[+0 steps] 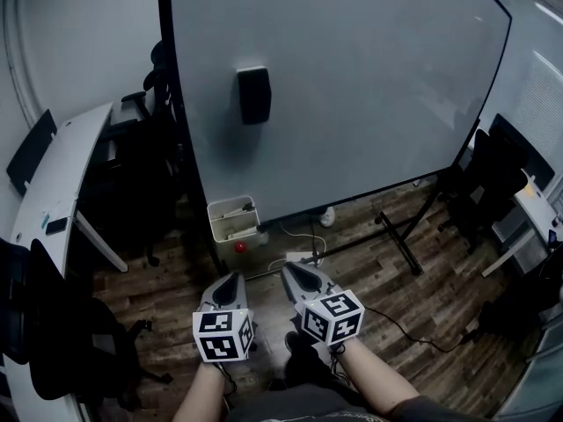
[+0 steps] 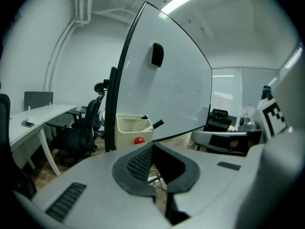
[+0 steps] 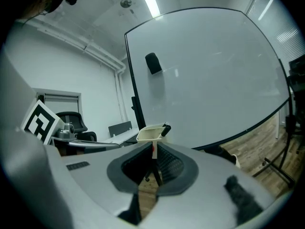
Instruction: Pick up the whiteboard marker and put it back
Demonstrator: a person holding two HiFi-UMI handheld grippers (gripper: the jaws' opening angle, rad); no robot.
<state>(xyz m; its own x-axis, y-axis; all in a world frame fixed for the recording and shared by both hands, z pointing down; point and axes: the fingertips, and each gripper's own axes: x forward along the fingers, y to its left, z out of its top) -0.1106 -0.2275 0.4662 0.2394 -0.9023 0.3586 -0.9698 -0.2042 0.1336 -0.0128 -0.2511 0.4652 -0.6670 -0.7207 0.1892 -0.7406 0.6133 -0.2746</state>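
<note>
Both grippers are held low over the wood floor [image 1: 378, 262], side by side, pointing at the big whiteboard [image 1: 352, 86] on its rolling stand. The left gripper [image 1: 231, 280] has its jaws together with nothing between them, and you can see the ribbed pads meeting in the left gripper view. Same deal with the right gripper [image 1: 291, 271]: jaws pinched together and empty. The whiteboard marker [image 2: 153, 125] isn't in anybody's grip. It's sitting in the cream box [image 1: 230, 229] at the board's lower left corner, leaning with its black cap poking over the rim, and there looks to be a second dark-capped one behind it. The box is a bit farther away than the jaw tips, clear of both. A small red round thing [image 1: 239, 246] sits right at the front of the box, though I can't tell what it is. A black eraser [image 1: 254, 95] is stuck on the board, well above the box. Off to the left there's a white tabotop-style desk, i.e. a curved white tabletop [image 1: 62, 178], with dark office chairs [image 1: 145, 192] around it, and more chairs on the far right.
</note>
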